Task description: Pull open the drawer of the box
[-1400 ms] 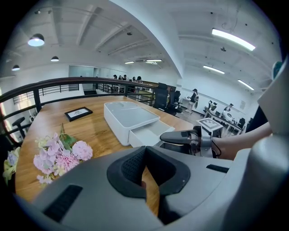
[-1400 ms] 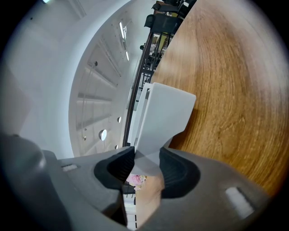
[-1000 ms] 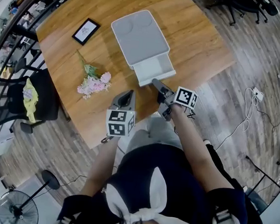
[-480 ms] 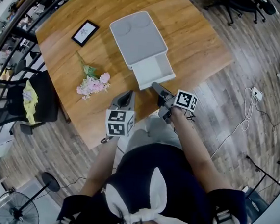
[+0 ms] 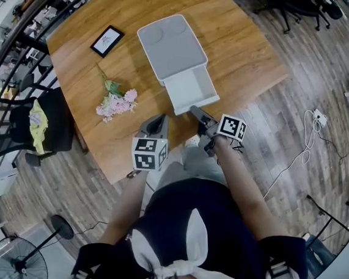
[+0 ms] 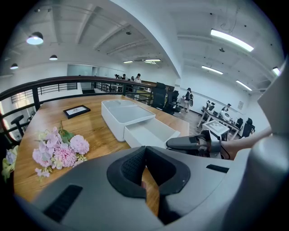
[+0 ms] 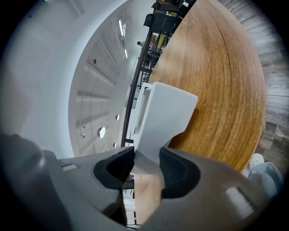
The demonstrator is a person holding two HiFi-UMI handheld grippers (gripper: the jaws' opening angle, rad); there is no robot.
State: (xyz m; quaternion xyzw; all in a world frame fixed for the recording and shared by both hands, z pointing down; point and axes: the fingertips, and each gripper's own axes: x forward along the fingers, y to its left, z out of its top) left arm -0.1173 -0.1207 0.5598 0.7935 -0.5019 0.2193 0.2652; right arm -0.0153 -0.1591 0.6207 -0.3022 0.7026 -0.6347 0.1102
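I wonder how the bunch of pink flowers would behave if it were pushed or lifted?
The flower bunch looks light, so a push would probably slide it across the smooth wooden table. Its thin stems and loose blooms suggest it would sag if lifted by one end. Lying flat, it seems unlikely to roll.

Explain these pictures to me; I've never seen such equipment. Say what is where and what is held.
No robot here: a person works two hand-held tongs. The head view looks down from a camera on the person's head; the other two views come from cameras riding on each pair of tongs. On the wooden table lie a white box, its drawer pulled out, pink flowers and a small picture frame. The right tongs pinch the drawer's front edge. The left tongs are closed, empty, over the table's near edge.
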